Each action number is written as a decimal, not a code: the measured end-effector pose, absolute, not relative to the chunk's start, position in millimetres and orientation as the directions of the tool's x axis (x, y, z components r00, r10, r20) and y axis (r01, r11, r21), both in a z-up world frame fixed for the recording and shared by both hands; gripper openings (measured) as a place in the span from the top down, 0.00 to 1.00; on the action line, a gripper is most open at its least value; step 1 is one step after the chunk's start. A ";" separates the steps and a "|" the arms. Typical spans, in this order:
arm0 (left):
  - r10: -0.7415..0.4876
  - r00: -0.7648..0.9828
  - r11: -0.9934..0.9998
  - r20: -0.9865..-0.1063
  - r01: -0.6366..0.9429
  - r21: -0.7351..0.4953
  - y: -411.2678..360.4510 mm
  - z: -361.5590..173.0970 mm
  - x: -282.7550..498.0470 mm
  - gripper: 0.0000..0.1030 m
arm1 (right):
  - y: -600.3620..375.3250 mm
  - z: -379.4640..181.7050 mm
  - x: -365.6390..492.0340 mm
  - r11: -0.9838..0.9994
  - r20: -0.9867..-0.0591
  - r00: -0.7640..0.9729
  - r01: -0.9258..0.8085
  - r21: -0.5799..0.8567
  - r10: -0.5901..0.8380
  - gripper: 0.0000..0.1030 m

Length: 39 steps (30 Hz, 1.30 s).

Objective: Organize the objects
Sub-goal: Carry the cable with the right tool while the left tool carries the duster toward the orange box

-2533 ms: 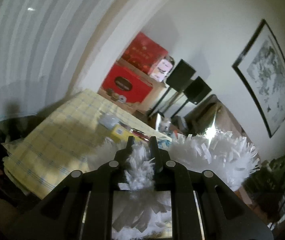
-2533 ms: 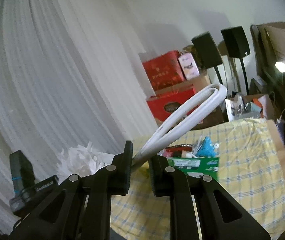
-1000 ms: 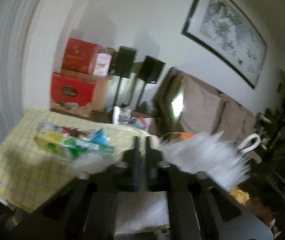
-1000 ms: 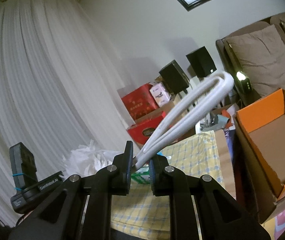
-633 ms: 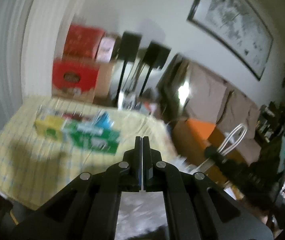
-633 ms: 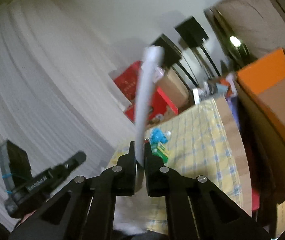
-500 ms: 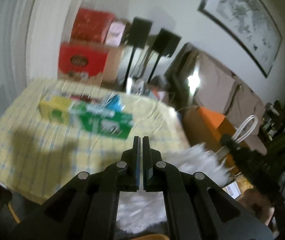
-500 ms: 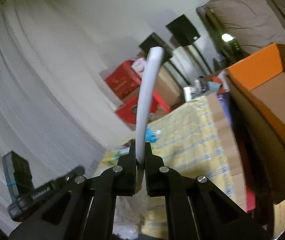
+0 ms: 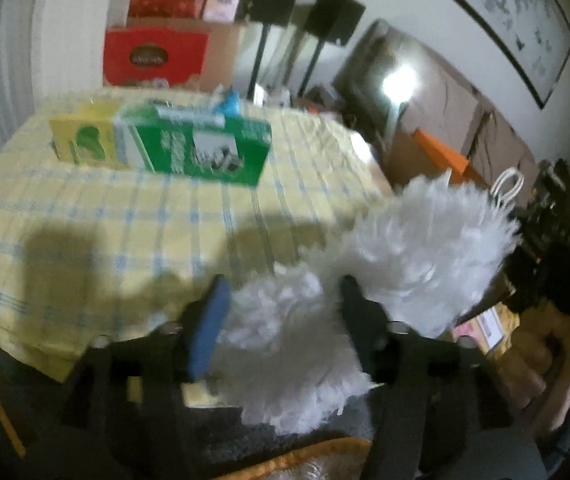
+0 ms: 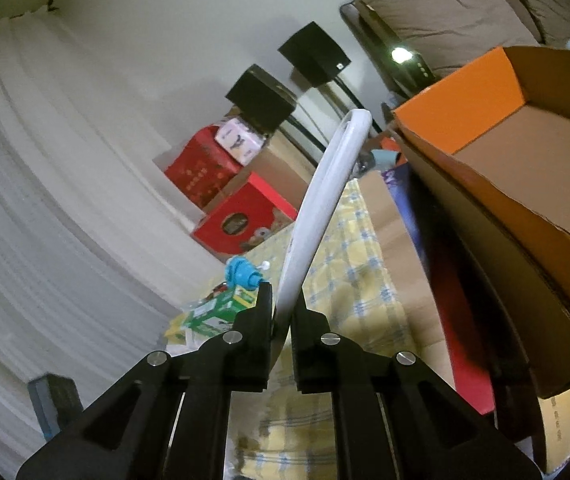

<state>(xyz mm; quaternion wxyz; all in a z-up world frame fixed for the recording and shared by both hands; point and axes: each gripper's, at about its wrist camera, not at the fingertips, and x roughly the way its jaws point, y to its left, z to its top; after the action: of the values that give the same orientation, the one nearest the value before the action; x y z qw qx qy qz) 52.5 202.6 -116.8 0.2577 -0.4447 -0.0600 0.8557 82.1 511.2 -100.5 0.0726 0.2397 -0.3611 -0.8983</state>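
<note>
A white fluffy duster head (image 9: 425,248) hangs low over the near edge of the table with the yellow check cloth (image 9: 133,216). My left gripper (image 9: 283,300) has its jaws opening; a tuft of the fluff lies loosely between the blue pad (image 9: 209,328) and the other finger. The duster's white looped handle (image 10: 325,192) rises edge-on out of my right gripper (image 10: 283,300), which is shut on it. In the left wrist view the handle's loop (image 9: 507,188) pokes out behind the fluff.
A green carton (image 9: 201,152) and a yellow carton (image 9: 81,140) stand at the far side of the table. An open orange cardboard box (image 10: 525,152) sits to the right of the table. Red boxes (image 10: 241,220), speakers on stands and a sofa line the wall.
My left gripper's jaws have gone from shut to wide apart around the fluff. Both hands have sunk toward the table. The handle has rolled from flat to edge-on in the right gripper.
</note>
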 end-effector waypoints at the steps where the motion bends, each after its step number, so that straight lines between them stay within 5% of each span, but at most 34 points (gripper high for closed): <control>1: 0.498 -0.464 -0.859 -0.733 -0.383 -0.341 203.0 -120.5 52.1 0.39 | 512.2 -102.3 81.4 -0.729 -0.384 -0.874 -0.051 0.683 -0.299 0.92; 5: 0.516 -0.417 -0.849 -0.748 -0.367 -0.381 206.4 -134.8 48.5 0.23 | 515.8 -107.5 80.3 -0.732 -0.400 -0.871 -0.071 0.677 -0.286 0.92; 10: 0.552 -0.404 -0.829 -0.729 -0.360 -0.428 203.4 -142.0 43.0 0.24 | 514.9 -111.2 81.1 -0.736 -0.413 -0.867 -0.082 0.672 -0.280 0.92; 12: 0.588 -0.393 -0.803 -0.707 -0.393 -0.449 204.6 -140.7 43.3 0.69 | 514.3 -111.3 80.6 -0.746 -0.418 -0.865 -0.081 0.661 -0.277 0.92; 15: 0.580 -0.410 -0.802 -0.704 -0.440 -0.404 210.4 -133.5 48.8 0.87 | 512.2 -111.9 82.3 -0.760 -0.420 -0.867 -0.078 0.646 -0.269 0.92; 39: 0.625 -0.553 -0.781 -0.551 -0.451 -0.433 197.2 -52.0 52.4 0.90 | 512.4 -62.3 103.9 -0.799 -0.349 -0.908 -0.027 0.601 -0.232 0.86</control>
<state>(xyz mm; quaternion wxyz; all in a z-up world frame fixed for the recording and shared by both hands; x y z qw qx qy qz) 52.4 197.2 -52.0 0.3081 -0.3583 -0.1215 0.8729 103.9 512.4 -62.3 0.0552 0.2072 -0.3125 -0.9254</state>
